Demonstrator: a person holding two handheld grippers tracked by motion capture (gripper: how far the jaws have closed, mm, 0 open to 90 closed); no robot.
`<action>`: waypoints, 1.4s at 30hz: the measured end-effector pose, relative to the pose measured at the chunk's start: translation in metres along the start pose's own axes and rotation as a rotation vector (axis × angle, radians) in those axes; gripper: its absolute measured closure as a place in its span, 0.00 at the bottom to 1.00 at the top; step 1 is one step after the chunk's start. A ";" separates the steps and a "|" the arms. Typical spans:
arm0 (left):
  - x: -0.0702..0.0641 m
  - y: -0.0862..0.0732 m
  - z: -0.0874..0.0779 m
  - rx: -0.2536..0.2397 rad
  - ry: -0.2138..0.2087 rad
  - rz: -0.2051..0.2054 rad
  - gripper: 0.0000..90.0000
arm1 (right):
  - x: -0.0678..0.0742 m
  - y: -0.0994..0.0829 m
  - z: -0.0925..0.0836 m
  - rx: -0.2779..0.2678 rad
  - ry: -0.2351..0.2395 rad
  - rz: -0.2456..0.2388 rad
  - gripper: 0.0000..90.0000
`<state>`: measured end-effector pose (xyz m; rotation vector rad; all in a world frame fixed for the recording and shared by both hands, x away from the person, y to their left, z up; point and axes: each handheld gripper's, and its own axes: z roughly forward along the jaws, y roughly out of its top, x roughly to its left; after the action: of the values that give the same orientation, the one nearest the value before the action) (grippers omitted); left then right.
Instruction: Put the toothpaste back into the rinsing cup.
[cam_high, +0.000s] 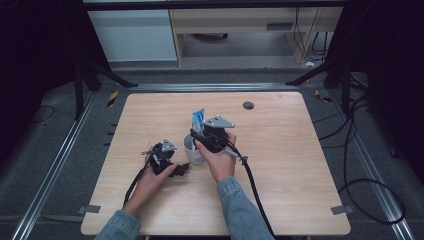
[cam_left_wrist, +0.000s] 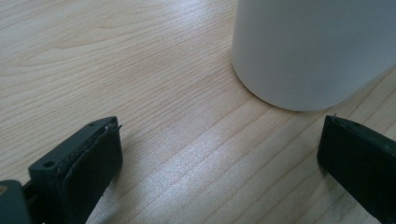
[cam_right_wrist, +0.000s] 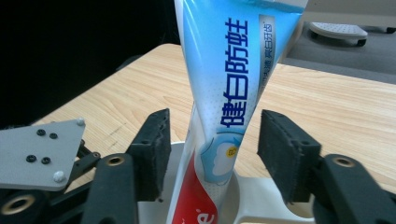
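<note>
Toothpaste tube (cam_right_wrist: 229, 93) top and base cut off (likewise the cup (cam_left_wrist: 308, 51) rim)

You have a white cup (cam_high: 193, 150) standing upright near the middle of the wooden table (cam_high: 280, 165). A toothpaste tube (cam_right_wrist: 224, 93), blue and white with red near its lower end, stands upright inside it, crimped end up.

The high view is looking forward and down from above the person's side, taking in the whole wooden table (cam_high: 280, 150). The left gripper view is skimming the tabletop, facing the white cup (cam_left_wrist: 317, 46) from very near. The right gripper view is looking across the table, close on the toothpaste tube (cam_right_wrist: 229, 84) standing in that cup (cam_right_wrist: 261, 200), which all three are sharing.
</note>
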<state>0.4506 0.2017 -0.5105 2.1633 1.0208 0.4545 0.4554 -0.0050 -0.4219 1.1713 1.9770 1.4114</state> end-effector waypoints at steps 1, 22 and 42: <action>0.000 0.000 0.000 0.000 0.000 0.000 0.00 | 0.000 0.000 0.000 0.002 -0.001 -0.005 0.46; 0.000 0.000 0.000 -0.001 -0.001 -0.002 0.00 | -0.006 0.013 -0.019 0.100 -0.081 -0.091 0.17; 0.000 0.000 0.000 0.002 0.001 0.001 0.00 | -0.019 0.022 -0.037 0.162 -0.082 -0.130 0.14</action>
<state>0.4508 0.2015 -0.5104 2.1660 1.0205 0.4550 0.4470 -0.0383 -0.3899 1.1270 2.1004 1.1396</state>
